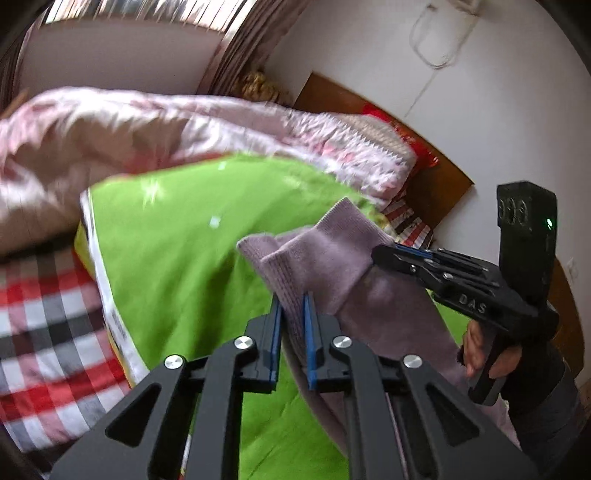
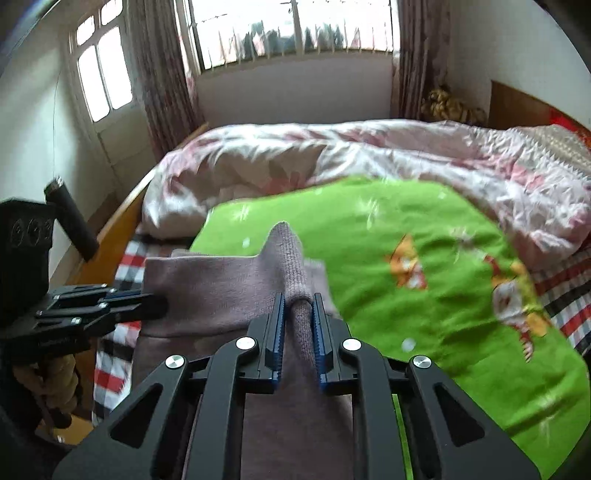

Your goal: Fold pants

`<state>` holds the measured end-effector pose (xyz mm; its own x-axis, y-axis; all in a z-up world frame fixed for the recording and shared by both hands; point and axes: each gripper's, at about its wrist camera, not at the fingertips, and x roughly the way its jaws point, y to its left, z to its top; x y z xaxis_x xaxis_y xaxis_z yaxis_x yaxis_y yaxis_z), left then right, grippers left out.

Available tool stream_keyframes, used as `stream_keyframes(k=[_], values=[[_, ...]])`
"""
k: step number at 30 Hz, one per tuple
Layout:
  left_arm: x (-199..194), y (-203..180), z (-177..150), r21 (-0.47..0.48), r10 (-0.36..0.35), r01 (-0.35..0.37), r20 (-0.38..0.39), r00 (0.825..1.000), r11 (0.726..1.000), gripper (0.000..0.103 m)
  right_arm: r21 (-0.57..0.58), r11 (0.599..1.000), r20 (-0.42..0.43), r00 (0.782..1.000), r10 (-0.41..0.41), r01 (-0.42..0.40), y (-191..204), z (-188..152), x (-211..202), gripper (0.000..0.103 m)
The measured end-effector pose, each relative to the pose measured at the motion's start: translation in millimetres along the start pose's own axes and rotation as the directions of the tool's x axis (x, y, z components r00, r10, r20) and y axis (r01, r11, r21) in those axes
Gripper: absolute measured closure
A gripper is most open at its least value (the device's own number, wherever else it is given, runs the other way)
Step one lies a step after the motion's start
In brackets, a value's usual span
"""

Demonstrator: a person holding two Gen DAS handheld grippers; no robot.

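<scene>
The mauve knit pants [image 1: 332,266] are lifted above the bed, their ribbed waistband raised in a bunched fold while the rest of the cloth hangs down toward the cameras. The left gripper [image 1: 293,317] pinches one part of the ribbed edge, its blue pads pressed against the fabric on both sides. The right gripper [image 2: 300,314] pinches another ridge of the same band, its jaws drawn in tight on the cloth. In the left wrist view a hand [image 1: 480,350] holds the right gripper's handle at the right of the pants. Beneath the pants lies a bright green blanket [image 2: 424,295] with cartoon figures, spread over a red, white and black checked sheet [image 1: 48,314]. Beyond it a rumpled pink floral quilt [image 2: 332,155] is heaped toward the window [image 2: 295,33] and curtains [image 2: 162,92].
</scene>
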<state>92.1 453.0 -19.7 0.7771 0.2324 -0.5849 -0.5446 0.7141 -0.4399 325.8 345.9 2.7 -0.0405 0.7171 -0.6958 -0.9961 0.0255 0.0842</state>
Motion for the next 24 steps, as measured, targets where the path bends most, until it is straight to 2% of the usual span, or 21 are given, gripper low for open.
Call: stream_keyframes(k=[2, 4, 6, 9, 12, 16, 18, 20, 21, 22, 23, 24], values=[[3.3, 1.8, 7.2, 0.004, 0.029, -0.029, 0.007, 1.000, 1.000, 0.098, 0.010, 1.000, -0.002, 1.000, -0.006, 0.006, -2.9, 7.8, 4.7, 0.088], [9.8, 12.2, 11.5, -0.024, 0.053, -0.053, 0.002, 0.999, 0.998, 0.098, 0.014, 1.000, -0.035, 0.999, -0.011, 0.012, -2.9, 10.8, 20.3, 0.089], [24.1, 25.1, 10.9, -0.054, 0.052, -0.055, -0.062, 0.997, 0.997, 0.097, 0.009, 1.000, -0.060, 0.998, -0.021, 0.021, -0.3, 7.6, 30.9, 0.089], [34.9, 35.4, -1.2, -0.050, 0.061, -0.065, -0.092, 0.994, 0.997, 0.097, 0.040, 0.999, -0.073, 0.997, -0.024, 0.027, -3.0, -4.9, 40.9, 0.089], [39.6, 35.5, -7.2, -0.017, 0.060, -0.061, -0.078, 0.995, 0.998, 0.097, 0.095, 0.995, -0.072, 0.997, -0.013, 0.020, -12.1, -10.5, 46.3, 0.089], [36.2, 32.7, 0.8, -0.014, 0.069, -0.070, -0.042, 0.997, 0.997, 0.097, 0.101, 0.994, -0.047, 0.998, -0.028, 0.033, -11.3, -6.4, 41.1, 0.089], [44.5, 34.1, 0.9, -0.020, 0.094, -0.096, -0.085, 0.992, 0.995, 0.097, 0.119, 0.992, -0.061, 0.998, -0.025, 0.032, -12.8, -9.2, 46.6, 0.088], [54.8, 39.7, -5.4, -0.033, 0.101, -0.107, -0.147, 0.984, 0.994, 0.091, 0.127, 0.992, -0.081, 0.997, -0.011, 0.021, -12.6, -13.4, 53.8, 0.084], [53.9, 42.4, -7.4, -0.047, 0.100, -0.109, -0.152, 0.983, 0.993, 0.089, 0.130, 0.991, -0.082, 0.997, 0.001, 0.010, -13.5, -13.8, 54.1, 0.077], [49.3, 44.2, -7.4, -0.064, 0.121, -0.132, -0.152, 0.981, 0.989, 0.071, 0.147, 0.989, -0.090, 0.995, 0.033, -0.019, -15.3, -12.6, 51.3, 0.056], [42.6, 45.2, -6.5, -0.073, 0.152, -0.164, -0.141, 0.978, 0.984, 0.047, 0.168, 0.986, -0.111, 0.993, 0.035, -0.016, -16.4, -10.8, 44.7, 0.040], [33.6, 44.1, -4.5, -0.078, 0.175, -0.184, -0.113, 0.978, 0.980, 0.041, 0.175, 0.984, -0.122, 0.992, 0.010, 0.011, -16.1, -10.8, 36.8, 0.023]])
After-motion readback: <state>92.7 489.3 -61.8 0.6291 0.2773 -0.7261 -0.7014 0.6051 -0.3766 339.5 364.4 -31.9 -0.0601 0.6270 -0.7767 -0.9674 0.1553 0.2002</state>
